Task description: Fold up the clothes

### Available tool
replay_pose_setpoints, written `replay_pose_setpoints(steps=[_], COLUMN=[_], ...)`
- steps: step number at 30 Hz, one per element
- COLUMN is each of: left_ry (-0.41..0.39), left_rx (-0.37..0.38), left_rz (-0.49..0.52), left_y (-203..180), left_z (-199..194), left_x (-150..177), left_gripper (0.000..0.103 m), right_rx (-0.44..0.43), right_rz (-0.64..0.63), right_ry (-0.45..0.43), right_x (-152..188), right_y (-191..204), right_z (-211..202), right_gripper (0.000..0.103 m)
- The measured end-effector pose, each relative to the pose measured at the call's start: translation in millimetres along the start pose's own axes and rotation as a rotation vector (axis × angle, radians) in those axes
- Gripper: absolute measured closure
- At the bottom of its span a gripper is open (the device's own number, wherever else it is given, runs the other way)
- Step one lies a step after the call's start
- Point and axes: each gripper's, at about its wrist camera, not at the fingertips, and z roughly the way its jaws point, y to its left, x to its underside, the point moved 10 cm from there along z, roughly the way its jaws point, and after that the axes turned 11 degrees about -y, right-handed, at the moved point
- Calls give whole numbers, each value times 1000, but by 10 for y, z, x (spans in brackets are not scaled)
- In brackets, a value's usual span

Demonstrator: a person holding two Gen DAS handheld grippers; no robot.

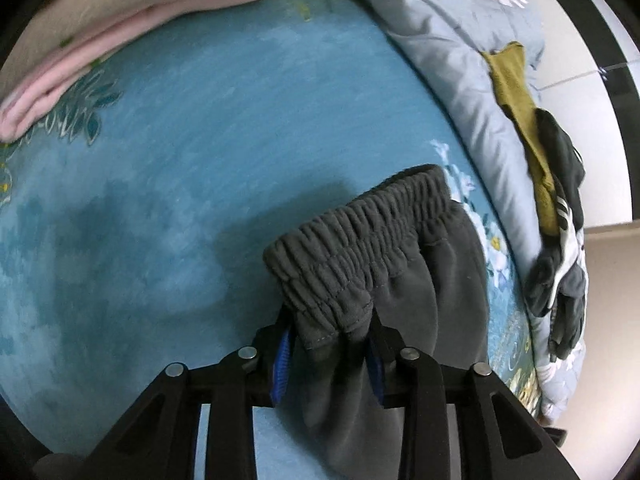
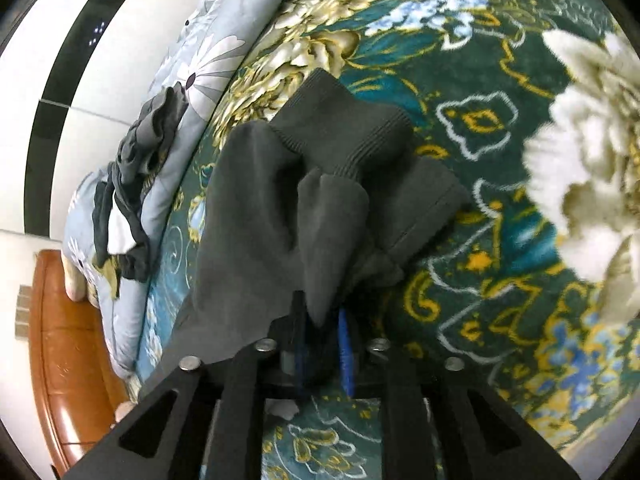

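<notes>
Dark grey sweatpants (image 1: 376,248) hang from my left gripper (image 1: 330,344), which is shut on the elastic waistband just above the blue bed blanket (image 1: 192,128). In the right wrist view my right gripper (image 2: 322,320) is shut on the leg end of the same grey pants (image 2: 288,200), near the ribbed cuffs (image 2: 352,136). The cloth bunches between the blue finger pads (image 2: 345,344) and drapes over the floral blanket (image 2: 500,160).
A folded pink and beige blanket (image 1: 100,40) lies at the far left. A grey daisy-print quilt (image 1: 452,32) lines the bed's edge with a heap of olive and dark clothes (image 1: 556,208) on it, also in the right wrist view (image 2: 132,184). A wooden bed frame (image 2: 60,360) is below left.
</notes>
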Motion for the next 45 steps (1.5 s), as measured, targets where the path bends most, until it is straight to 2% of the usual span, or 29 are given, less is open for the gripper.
replay_pose_setpoints(steps=[3,7,10,12,13,15,17,19,21,24,28,30,33,35,36,37,42,44,45], left_ry=[3,-57,-141,-184,-197,-200,-201,-209,-196,-136,-123,-82,-35,-19,-17,-16,-17,-17,-17], left_rx=[26,83,79,88,94,117,137,155,189,252,181,150,111,82,73,72,84,97,103], left_rz=[-63,-107,-75,-74,-84,-123,-158,-152,-92,47,275,348,423,465,478,474,387,339,316], left_y=[45,11,6,90,147,221,199,169,34,-260,-544,-624,-678,-689,-693,-685,-588,-537,-512], left_z=[-13,-134,-299,-416,-477,-539,-523,-561,-613,-637,-599,-521,-437,-406,-403,-400,-404,-411,-414], left_x=[-9,-70,-182,-262,-280,-306,-335,-320,-247,-46,203,364,574,668,695,693,597,557,536], left_gripper=[67,60,53,50,48,46,46,44,43,42,42,42,42,42,42,42,42,42,42], right_rx=[12,6,-6,42,35,22,6,-11,-8,3,3,3,23,36,39,41,70,56,14], right_rz=[-24,14,104,179,218,276,283,290,265,200,127,90,108,120,123,123,46,21,28], right_ry=[-47,-122,-127,-128,-134,-157,-161,-166,-175,-188,-203,-211,-173,-148,-159,-160,-162,-166,-182], right_x=[-73,-298,-415,-444,-442,-419,-410,-402,-402,-435,-493,-522,-510,-502,-532,-559,-646,-680,-722], right_y=[-143,-285,-377,-533,-585,-636,-628,-620,-565,-444,-303,-232,-287,-324,-317,-298,-78,23,102], right_z=[-166,-376,-271,-175,-161,-171,-166,-162,-169,-183,-194,-200,-30,82,107,139,132,64,-26], right_gripper=[75,69,63,63,62,50,42,42,42,42,42,42,42,46,54,58,85,89,90])
